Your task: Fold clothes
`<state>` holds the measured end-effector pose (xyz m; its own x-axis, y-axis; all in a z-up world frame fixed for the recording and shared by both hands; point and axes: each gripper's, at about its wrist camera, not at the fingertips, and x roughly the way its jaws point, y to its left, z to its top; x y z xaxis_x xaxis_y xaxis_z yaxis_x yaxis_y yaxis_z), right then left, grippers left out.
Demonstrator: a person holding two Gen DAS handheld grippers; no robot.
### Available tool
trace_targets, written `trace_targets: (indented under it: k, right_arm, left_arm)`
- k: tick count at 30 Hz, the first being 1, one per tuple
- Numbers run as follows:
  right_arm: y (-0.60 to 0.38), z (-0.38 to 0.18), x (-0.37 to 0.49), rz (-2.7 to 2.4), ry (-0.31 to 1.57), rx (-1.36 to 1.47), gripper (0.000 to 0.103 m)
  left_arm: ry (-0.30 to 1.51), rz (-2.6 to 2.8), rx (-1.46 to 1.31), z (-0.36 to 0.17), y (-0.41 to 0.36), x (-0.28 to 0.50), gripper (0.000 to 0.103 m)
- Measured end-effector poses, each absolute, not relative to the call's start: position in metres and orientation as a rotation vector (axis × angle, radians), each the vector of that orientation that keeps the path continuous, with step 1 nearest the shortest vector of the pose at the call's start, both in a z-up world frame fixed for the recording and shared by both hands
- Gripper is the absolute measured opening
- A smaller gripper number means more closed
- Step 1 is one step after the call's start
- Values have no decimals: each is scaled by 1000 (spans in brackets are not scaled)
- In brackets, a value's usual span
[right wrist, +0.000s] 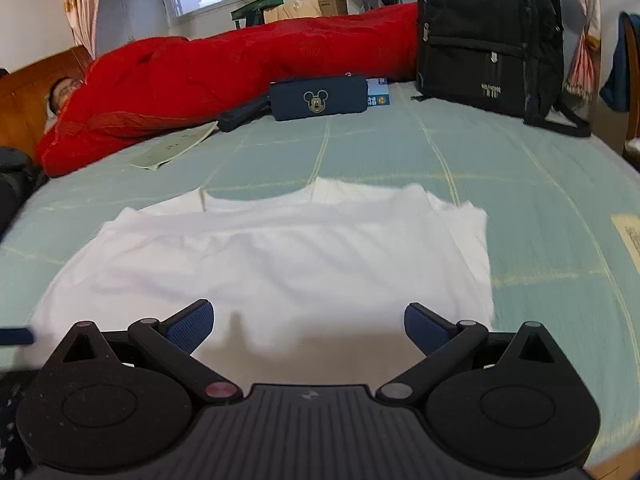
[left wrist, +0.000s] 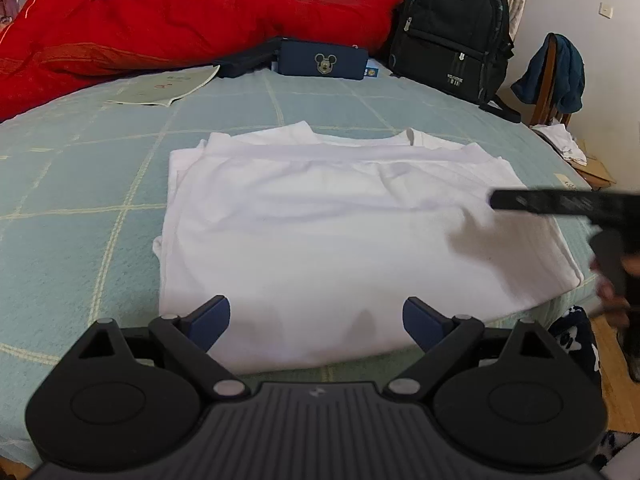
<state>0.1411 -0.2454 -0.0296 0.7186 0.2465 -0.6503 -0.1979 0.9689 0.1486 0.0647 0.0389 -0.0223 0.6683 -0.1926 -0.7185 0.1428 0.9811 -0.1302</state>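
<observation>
A white T-shirt [left wrist: 320,232] lies flat on the bed [left wrist: 80,200], which has a pale green cover with a check of light lines; the garment is already folded over itself, so its upper layer forms a broad rectangle and the neck edge shows at the far side. It is near the front edge of the bed, in the middle of both views. The left gripper [left wrist: 316,318] stands just above the near hem of the shirt, its two blue-padded fingers wide apart and holding nothing. The right gripper [right wrist: 308,322] is in a similar place over the near edge of the cloth, its fingers also spread open and empty; I cannot tell whether the pads touch the fabric. In the left wrist view the right gripper also comes in from the right side as a dark blurred bar above the shirt's right part, with a hand [left wrist: 616,280] behind it. Farther on the bed a red quilt [left wrist: 160,28] lies along the back, with a person lying under it at the left end in the right wrist view. Beside the quilt stands a black backpack [left wrist: 452,32], and in front of it a dark blue pouch [left wrist: 324,64] with a cartoon mouse, near a sheet of paper [left wrist: 168,88]
</observation>
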Motion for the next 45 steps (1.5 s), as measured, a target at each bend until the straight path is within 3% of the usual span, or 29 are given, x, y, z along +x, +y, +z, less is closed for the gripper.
trace_targets:
  k: [9, 20, 25, 40, 45]
  right_arm:
    - [-209, -64, 156, 180, 754, -71, 103]
    - [-186, -36, 156, 252, 720, -87, 103]
    - [-160, -58, 169, 288, 779, -135, 103]
    - [-232, -56, 140, 134, 754, -44, 103]
    - [-232, -62, 139, 140, 749, -80, 103]
  left_arm:
    - [810, -168, -77, -24, 47, 64, 93]
    - [792, -163, -91, -25, 57, 64, 93]
    - [789, -146, -107, -26, 65, 62, 93]
    - [695, -220, -20, -11, 31, 131, 93]
    - [719, -220, 53, -32, 4, 162, 93]
